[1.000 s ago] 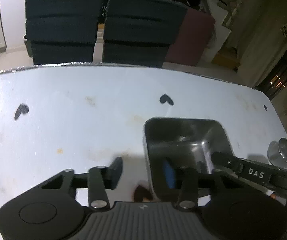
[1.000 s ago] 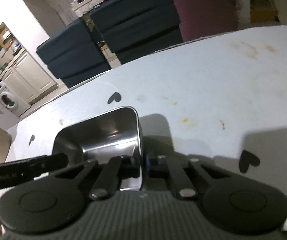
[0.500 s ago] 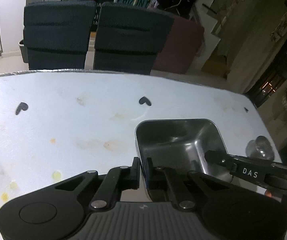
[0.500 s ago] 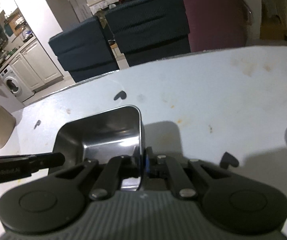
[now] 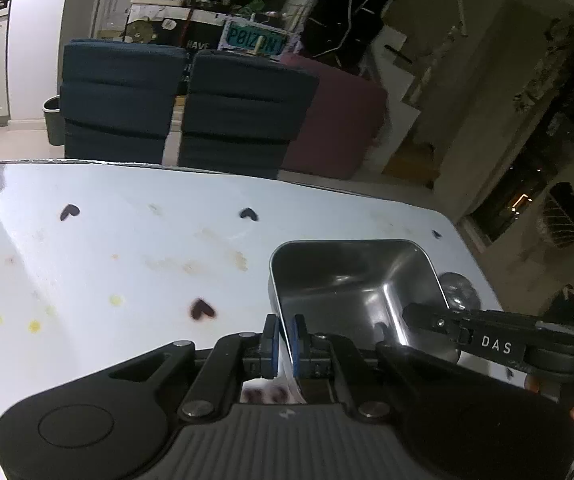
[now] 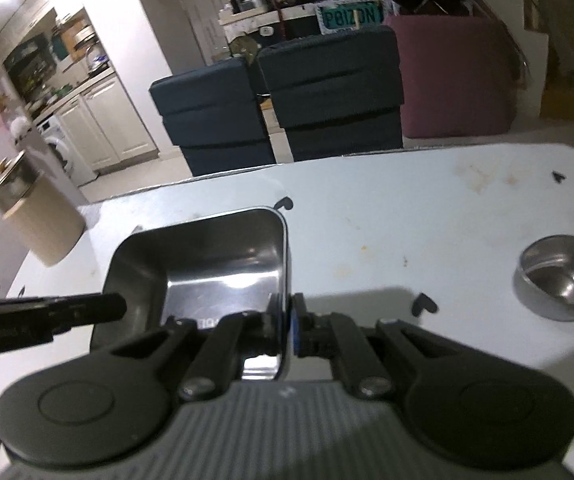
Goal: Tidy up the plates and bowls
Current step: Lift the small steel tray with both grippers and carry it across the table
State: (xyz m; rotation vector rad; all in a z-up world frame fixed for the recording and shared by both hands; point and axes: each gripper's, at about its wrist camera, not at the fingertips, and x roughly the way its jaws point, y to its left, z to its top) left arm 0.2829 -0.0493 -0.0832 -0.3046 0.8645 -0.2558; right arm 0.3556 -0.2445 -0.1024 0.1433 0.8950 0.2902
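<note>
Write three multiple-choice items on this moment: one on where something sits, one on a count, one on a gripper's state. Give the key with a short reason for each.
1. Where is the small round steel bowl relative to the rectangular steel tray?
A. Inside the tray
B. On the table, to the tray's right, apart from it
C. Stacked under the tray

2. How many grippers grip the tray's rim?
A. None
B. One
C. Two

3. What is the state of the left gripper?
A. Shut on the tray's left wall
B. Wide open above the table
C. Shut on the round bowl

Key: 1 B, the bowl stands alone on the table in the right wrist view. 2 C, the left gripper and the right gripper each pinch a wall. 3 A, its blue pads clamp the thin steel edge.
</note>
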